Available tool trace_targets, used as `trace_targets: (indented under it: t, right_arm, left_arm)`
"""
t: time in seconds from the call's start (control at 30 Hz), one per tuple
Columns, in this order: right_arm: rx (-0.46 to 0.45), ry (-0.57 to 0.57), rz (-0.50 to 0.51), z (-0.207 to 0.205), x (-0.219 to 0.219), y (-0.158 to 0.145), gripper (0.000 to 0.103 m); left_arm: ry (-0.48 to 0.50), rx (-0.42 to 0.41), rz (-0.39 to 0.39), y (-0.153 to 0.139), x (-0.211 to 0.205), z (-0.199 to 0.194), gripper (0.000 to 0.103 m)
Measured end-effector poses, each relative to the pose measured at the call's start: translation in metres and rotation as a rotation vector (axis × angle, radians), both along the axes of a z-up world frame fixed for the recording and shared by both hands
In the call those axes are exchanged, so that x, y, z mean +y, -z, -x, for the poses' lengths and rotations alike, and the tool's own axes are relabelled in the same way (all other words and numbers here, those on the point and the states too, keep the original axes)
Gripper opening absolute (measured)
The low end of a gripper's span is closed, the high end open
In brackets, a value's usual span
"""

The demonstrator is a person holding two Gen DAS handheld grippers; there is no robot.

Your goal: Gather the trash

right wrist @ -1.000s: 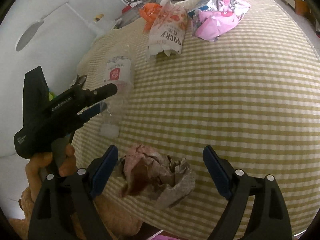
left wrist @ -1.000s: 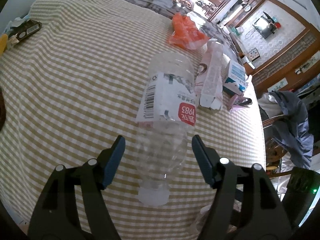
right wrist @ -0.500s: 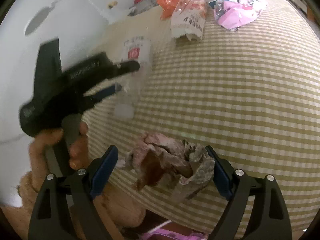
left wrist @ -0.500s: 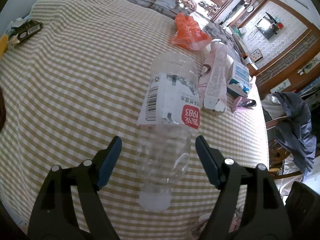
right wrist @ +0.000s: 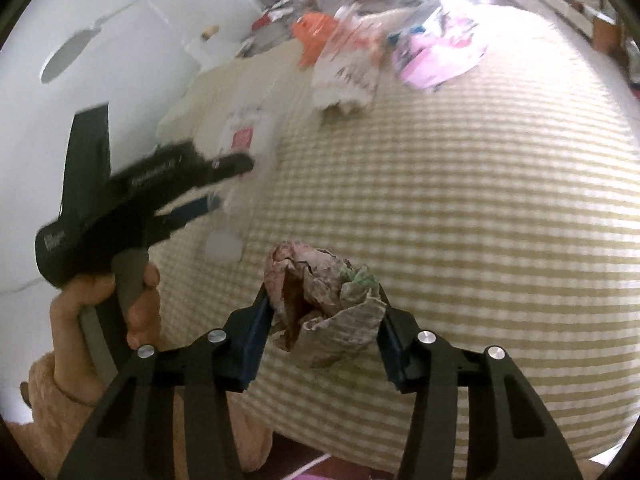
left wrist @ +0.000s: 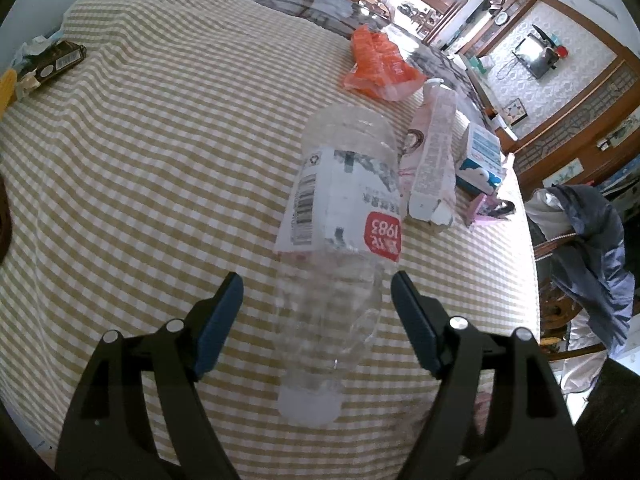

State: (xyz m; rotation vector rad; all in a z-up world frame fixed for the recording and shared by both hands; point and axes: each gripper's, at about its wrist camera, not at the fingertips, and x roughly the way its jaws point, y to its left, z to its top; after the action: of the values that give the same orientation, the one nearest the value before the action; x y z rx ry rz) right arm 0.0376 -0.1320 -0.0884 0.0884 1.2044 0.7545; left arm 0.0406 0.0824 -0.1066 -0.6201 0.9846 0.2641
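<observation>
A clear plastic bottle [left wrist: 344, 200] with a white and red label lies on the checked tablecloth [left wrist: 160, 160], its cap end towards me. My left gripper [left wrist: 316, 284] is open and straddles the bottle's neck end; neither pad touches it. In the right wrist view that left gripper [right wrist: 232, 184] is blurred beside the bottle [right wrist: 244, 136], with a hand [right wrist: 104, 304] on its grip. My right gripper [right wrist: 323, 296] is closing on a crumpled brownish paper wad [right wrist: 320, 280] at the table's near edge. Both pads press against the wad's sides.
Beyond the bottle lie an orange wrapper [left wrist: 380, 68], a pink carton [left wrist: 432, 160] and a blue-and-white box [left wrist: 482, 156]. A dark packet [left wrist: 60, 62] sits at the far left. A chair with a blue jacket [left wrist: 592, 248] stands off the right edge. A pink bag [right wrist: 440, 56] lies far back.
The right jaws have closed from wide open onto the paper wad, and the wad now sits squeezed between the pads. The left gripper's fingers spread slightly wider around the bottle.
</observation>
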Motion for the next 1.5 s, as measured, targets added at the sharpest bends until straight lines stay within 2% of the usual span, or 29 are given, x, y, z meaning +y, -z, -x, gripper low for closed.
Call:
trace_targets:
  t: [0.17, 0.3, 0.63, 0.9, 1.0, 1.13, 1.33, 1.5]
  right_arm:
    - [-0.006, 0.062, -0.019, -0.005, -0.013, -0.003, 0.048]
    - [0.006, 0.079, -0.027, -0.008, -0.015, -0.002, 0.048]
    - [0.008, 0.080, -0.024, -0.006, -0.015, -0.002, 0.050]
    - [0.013, 0.081, -0.028, -0.007, -0.014, -0.001, 0.050]
    - [0.011, 0.090, -0.034, -0.007, -0.015, -0.002, 0.050]
    - [0.005, 0.100, -0.041, -0.007, -0.018, -0.004, 0.050]
    - [0.002, 0.106, -0.045, -0.006, -0.019, -0.005, 0.050]
    - [-0.007, 0.117, -0.054, -0.007, -0.022, -0.007, 0.050]
  left_arm:
    - [0.017, 0.020, -0.069, 0.004, -0.007, -0.015, 0.073]
    - [0.015, 0.020, -0.083, 0.005, -0.006, -0.015, 0.073]
    - [-0.045, -0.078, -0.065, -0.012, 0.003, -0.005, 0.073]
    - [-0.006, -0.050, -0.067, -0.008, -0.004, -0.009, 0.073]
    - [0.018, -0.046, -0.065, -0.006, -0.008, -0.010, 0.057]
    - [0.043, -0.084, -0.076, -0.014, -0.014, -0.010, 0.036]
    - [0.073, -0.093, -0.080, -0.017, -0.021, -0.010, 0.036]
    - [0.078, -0.144, -0.081, -0.028, -0.023, -0.004, 0.036]
